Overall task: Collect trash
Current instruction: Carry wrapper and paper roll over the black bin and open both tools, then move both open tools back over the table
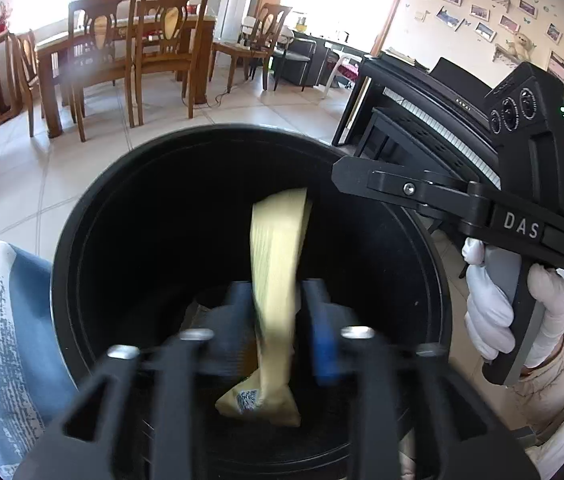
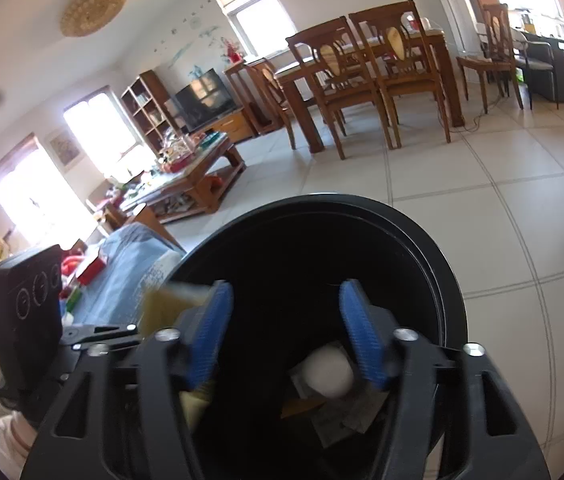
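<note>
My left tool (image 1: 278, 312), jaws apart, hangs over the black bin (image 1: 82, 216). The pale yellow wrapper (image 1: 276, 280) stands upright between its pads, long axis pointing down into the bin; thin, creased, glossy. I judge it released. My right tool (image 2: 286, 328) gapes empty above a white wad (image 2: 328, 374).

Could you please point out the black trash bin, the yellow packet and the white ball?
black trash bin (image 1: 82, 240), left wrist view, left rim.
yellow packet (image 1: 278, 248), left wrist view, middle.
white ball (image 2: 328, 374), right wrist view, centre.
</note>
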### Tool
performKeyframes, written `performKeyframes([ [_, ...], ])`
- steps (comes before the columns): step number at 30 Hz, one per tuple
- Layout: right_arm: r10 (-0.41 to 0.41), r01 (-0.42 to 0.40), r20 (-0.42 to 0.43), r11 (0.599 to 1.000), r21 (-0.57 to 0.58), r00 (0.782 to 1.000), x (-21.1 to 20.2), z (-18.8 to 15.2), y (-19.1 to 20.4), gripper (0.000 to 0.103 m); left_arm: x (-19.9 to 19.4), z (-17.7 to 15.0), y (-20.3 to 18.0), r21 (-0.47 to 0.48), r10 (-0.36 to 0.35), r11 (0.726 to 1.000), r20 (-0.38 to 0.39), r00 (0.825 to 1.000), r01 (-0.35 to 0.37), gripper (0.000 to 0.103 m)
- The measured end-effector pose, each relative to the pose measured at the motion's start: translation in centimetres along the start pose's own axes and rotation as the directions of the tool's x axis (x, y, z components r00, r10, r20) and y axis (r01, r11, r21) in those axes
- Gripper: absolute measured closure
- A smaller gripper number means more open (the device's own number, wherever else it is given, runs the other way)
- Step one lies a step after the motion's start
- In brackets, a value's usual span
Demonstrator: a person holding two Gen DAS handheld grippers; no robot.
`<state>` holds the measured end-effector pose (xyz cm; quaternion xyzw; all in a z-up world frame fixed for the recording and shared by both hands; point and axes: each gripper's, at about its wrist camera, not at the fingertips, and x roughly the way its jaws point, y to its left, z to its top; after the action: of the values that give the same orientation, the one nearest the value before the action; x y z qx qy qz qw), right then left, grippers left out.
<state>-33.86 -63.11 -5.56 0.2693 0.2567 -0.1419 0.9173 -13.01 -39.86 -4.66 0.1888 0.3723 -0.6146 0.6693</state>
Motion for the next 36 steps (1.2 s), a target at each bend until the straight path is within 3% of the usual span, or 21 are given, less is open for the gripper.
performKeyframes([
  [1,-0.002,0.002,0.001,1.000,-0.002,1.000,-0.1,0.0,0.1,0.040,-0.4,-0.1,-0.1,0.006,0.011,1.000,0.020,1.000,-0.011,0.036],
  [9,-0.001,0.001,0.021,1.000,-0.013,1.000,-0.6,0.3,1.9,0.040,-2.2,-0.3,-0.3,0.007,0.014,1.000,0.073,0.997,-0.015,0.026],
  [12,0.007,-0.007,0.023,1.000,-0.022,1.000,-0.4,0.5,3.1,0.032,-3.3,-0.6,0.1,-0.008,0.026,1.000,0.088,0.996,-0.026,0.018],
  [16,0.026,-0.025,0.012,0.998,-0.055,1.000,0.4,0.7,5.4,0.031,-5.1,-1.4,0.9,-0.024,0.093,0.996,0.121,0.988,-0.091,0.007],
  [19,0.056,-0.056,0.000,0.995,-0.085,0.998,1.3,0.8,8.1,0.024,-7.0,-2.4,2.0,-0.059,0.142,0.989,0.144,0.979,-0.135,0.005],
  [24,0.106,-0.112,-0.046,0.980,-0.162,0.993,3.4,0.9,13.5,0.013,-10.6,-4.0,4.7,-0.129,0.227,0.970,0.167,0.959,-0.207,0.005],
  [28,0.147,-0.166,-0.096,0.958,-0.234,0.984,5.6,0.2,18.6,0.012,-13.5,-5.5,6.9,-0.191,0.282,0.950,0.184,0.941,-0.247,0.005],
  [32,0.176,-0.220,-0.165,0.926,-0.307,0.970,8.2,-0.7,24.1,0.012,-17.0,-7.5,9.9,-0.281,0.357,0.913,0.198,0.913,-0.296,0.005],
  [36,0.227,-0.305,-0.251,0.889,-0.341,0.941,11.0,-1.9,29.5,0.012,-21.1,-10.6,14.0,-0.393,0.437,0.855,0.193,0.879,-0.338,0.005],
])
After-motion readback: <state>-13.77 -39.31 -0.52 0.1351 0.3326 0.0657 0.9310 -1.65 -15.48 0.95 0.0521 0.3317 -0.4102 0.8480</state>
